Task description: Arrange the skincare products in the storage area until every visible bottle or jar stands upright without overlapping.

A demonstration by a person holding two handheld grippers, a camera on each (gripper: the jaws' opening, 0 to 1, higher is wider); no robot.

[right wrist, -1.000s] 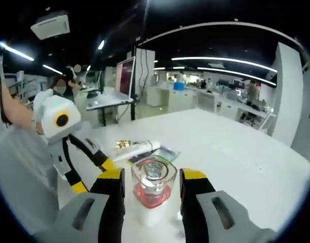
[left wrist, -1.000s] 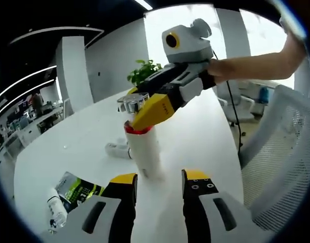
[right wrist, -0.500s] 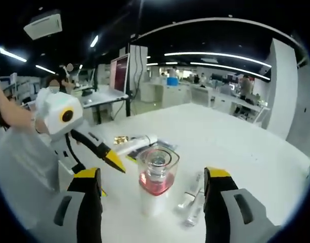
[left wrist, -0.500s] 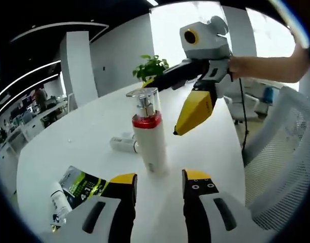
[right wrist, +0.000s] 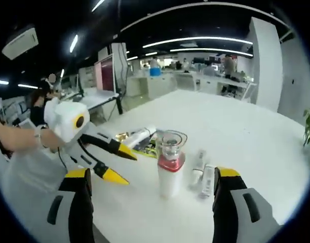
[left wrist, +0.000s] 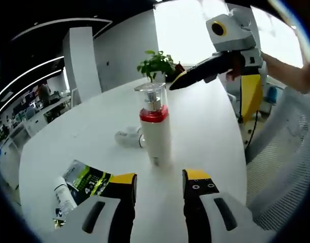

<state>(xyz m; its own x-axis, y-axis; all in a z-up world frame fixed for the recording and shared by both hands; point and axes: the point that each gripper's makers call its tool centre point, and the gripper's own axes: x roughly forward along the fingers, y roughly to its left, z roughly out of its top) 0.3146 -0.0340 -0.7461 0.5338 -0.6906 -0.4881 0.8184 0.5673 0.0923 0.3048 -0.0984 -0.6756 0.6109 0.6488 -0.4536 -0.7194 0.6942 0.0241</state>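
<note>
On the white table [left wrist: 84,136]: a tube [left wrist: 76,188] lying flat at left, the bottle [left wrist: 156,126] upright at centre, a small bottle [left wrist: 128,136] lying behind it. Left gripper [left wrist: 159,183] slightly parted, empty; right gripper [right wrist: 153,177] wide open, empty.

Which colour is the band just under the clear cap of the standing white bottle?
Red. The band on the bottle shows best in the left gripper view.
</note>
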